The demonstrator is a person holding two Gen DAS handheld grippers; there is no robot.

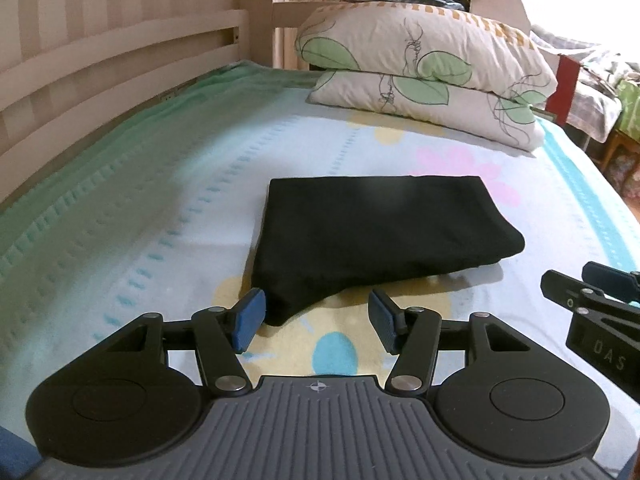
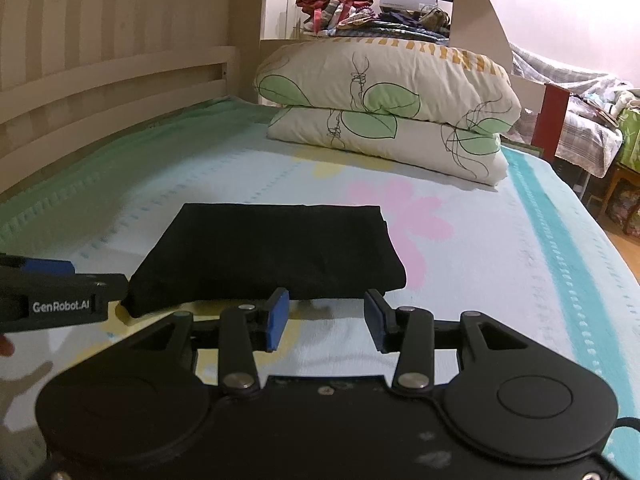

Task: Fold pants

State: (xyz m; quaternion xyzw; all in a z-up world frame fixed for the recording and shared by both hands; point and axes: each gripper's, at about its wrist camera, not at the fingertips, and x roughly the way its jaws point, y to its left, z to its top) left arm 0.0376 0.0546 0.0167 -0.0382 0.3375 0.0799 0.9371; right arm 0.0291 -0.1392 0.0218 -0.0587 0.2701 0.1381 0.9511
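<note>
Both the left gripper and right gripper are angling downward, fingers spread and empty, beside the folded black pants lying on the bed.

The left hand-held gripper points forward and somewhat downward, its blue pads standing apart with nothing between them. The right hand-held gripper sits just beside it at a similar tilt — jaws likewise parted and empty. A fingertip shows at the left gripper's side.
</note>
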